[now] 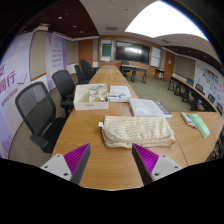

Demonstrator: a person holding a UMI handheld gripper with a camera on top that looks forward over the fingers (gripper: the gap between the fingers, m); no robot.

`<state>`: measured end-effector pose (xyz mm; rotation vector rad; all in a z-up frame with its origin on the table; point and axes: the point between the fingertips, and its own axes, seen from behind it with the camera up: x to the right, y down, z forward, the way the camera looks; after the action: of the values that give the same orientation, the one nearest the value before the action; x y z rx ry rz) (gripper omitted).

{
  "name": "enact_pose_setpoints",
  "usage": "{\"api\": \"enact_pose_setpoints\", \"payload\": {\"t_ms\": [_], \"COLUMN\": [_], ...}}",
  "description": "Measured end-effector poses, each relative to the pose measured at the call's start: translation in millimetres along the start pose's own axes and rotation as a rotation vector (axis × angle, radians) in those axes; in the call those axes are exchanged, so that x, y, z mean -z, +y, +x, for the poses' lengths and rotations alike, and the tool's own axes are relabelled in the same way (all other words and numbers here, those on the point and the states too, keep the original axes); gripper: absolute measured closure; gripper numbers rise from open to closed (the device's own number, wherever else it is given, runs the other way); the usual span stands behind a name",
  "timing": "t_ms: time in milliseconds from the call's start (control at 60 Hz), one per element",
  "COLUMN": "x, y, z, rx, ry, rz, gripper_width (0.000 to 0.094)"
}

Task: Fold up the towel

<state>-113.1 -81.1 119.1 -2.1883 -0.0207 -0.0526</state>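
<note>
A cream knitted towel (124,130) lies folded into a rectangle on the long wooden table (100,165), just ahead of my fingers. My gripper (114,162) is open and empty, held above the table's near end. Its two purple pads (78,160) stand wide apart, with bare wood between them. The towel sits slightly right of the midline between the fingers and touches neither.
Beyond the towel lie a white book or paper stack (148,107), a white tray with light items (92,96) and a box (118,96). A green-and-white item (198,124) lies at the right. Black office chairs (40,110) line the left side.
</note>
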Motion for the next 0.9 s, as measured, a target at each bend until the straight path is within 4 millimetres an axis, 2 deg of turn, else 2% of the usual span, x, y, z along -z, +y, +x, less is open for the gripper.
{"api": "enact_pose_setpoints", "payload": {"t_ms": [117,200,317,400,450,533,567,617,633,683,800,900], "x": [-75.8,-126.1,-176.3,-200.4,-208.7,-214.1,-214.6,-216.3,-214.2,-215.1,-206.1,-180.1], "y": [-10.9,-10.9,-8.7,-1.8,1.3,-1.8,-1.8,-1.2,-2.1,-1.3,0.1,-6.2], "z": [-15.1,-12.3,-4.8,-4.4,-2.5,-5.4,-4.9,0.3,0.9,1.4,-3.0,-28.7], "rx": [0.086,0.101,0.104,0.099,0.107,0.123,0.143,0.182,0.189,0.194,0.168,0.068], "ry": [-0.018,-0.008,0.021,0.013,0.018,0.002,0.002,0.016,0.025,0.021,-0.014,-0.122], "rz": [-0.011,-0.031,-0.068,-0.098,-0.107,-0.082,-0.081,-0.081,-0.078,-0.083,-0.109,-0.133], "gripper_width": [0.0083,0.0081,0.0085,0.0129,0.0212,0.0436,0.0551,0.0778,0.0811,0.0863,0.0892,0.0893]}}
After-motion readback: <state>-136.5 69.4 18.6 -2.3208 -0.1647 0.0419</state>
